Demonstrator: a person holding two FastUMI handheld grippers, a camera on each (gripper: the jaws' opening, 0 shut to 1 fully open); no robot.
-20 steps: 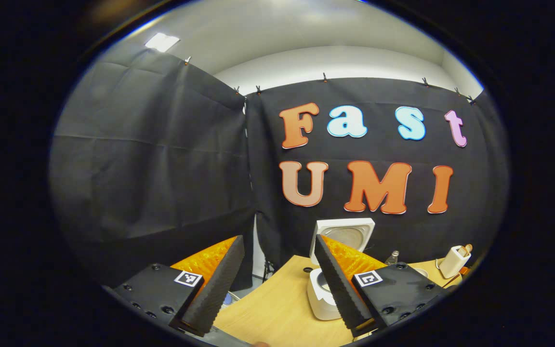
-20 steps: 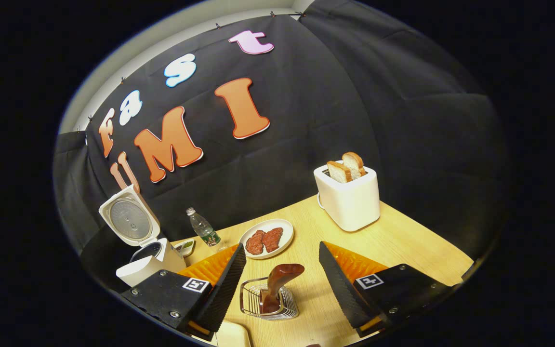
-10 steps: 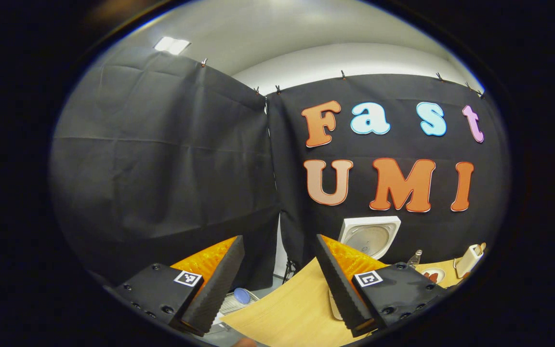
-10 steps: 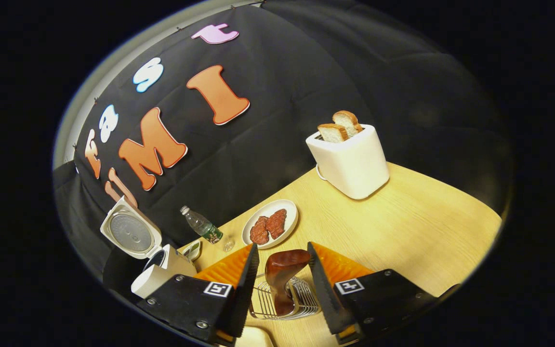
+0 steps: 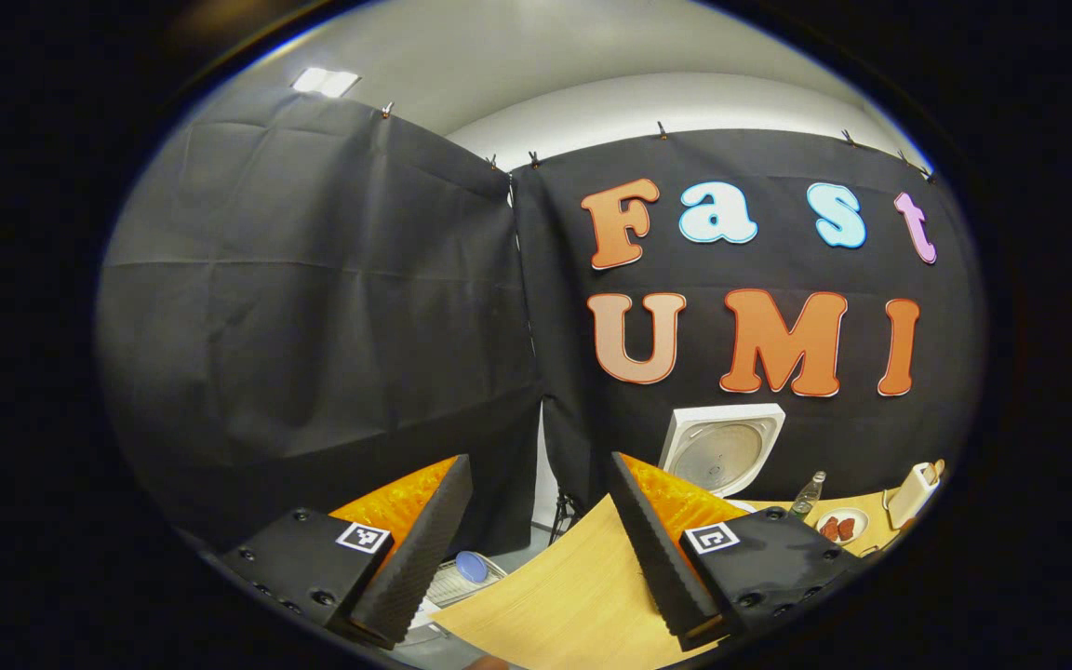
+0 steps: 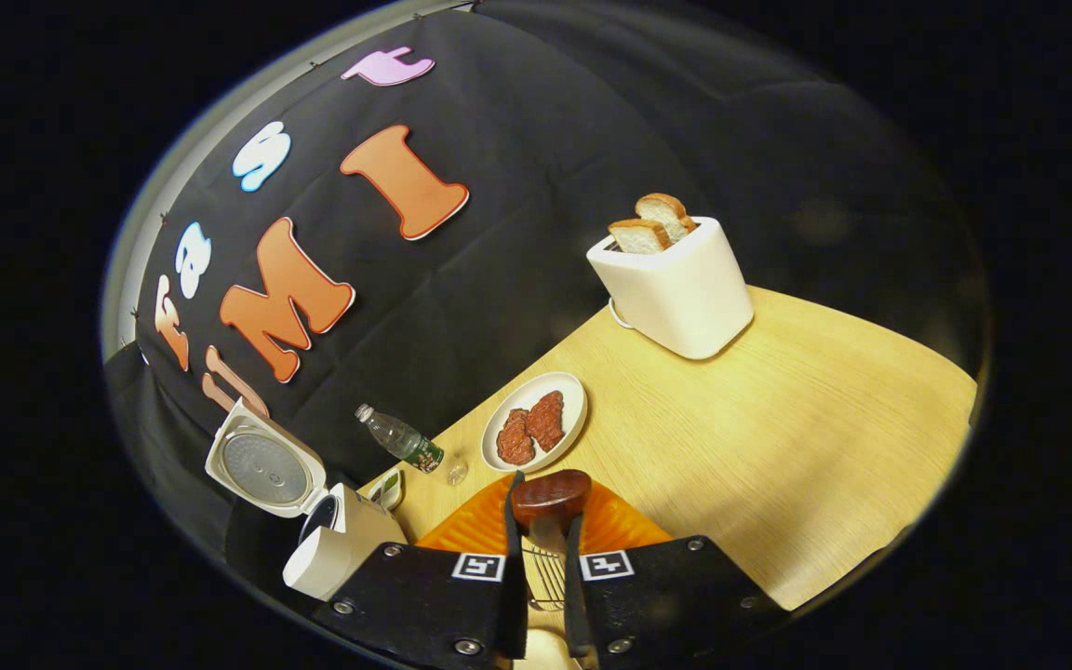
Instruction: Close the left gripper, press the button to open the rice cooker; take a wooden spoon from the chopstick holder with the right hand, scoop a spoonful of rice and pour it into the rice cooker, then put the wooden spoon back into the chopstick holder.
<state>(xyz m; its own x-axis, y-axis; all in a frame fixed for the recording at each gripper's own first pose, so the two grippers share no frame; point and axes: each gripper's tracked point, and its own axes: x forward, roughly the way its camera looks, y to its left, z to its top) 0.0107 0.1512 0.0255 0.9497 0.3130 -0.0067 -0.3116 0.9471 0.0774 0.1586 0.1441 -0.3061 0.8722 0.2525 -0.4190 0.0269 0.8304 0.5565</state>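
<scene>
Black cloth hangs behind the left gripper (image 5: 536,549), whose fingers stand apart, empty; rice cooker (image 5: 722,451) open at 4 o'clock. Right gripper (image 6: 541,549) has both fingers pressed on the wooden spoon (image 6: 550,498) over the chopstick holder (image 6: 545,577). Next, I think, lift straight up.

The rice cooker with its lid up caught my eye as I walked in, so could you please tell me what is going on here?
The white rice cooker already stands open, lid raised. The right gripper has closed on the handle of the dark brown wooden spoon, which stands in the wire chopstick holder on the light wooden table. The left gripper is held open, off past the table's edge, holding nothing. No rice has been scooped yet.
</scene>
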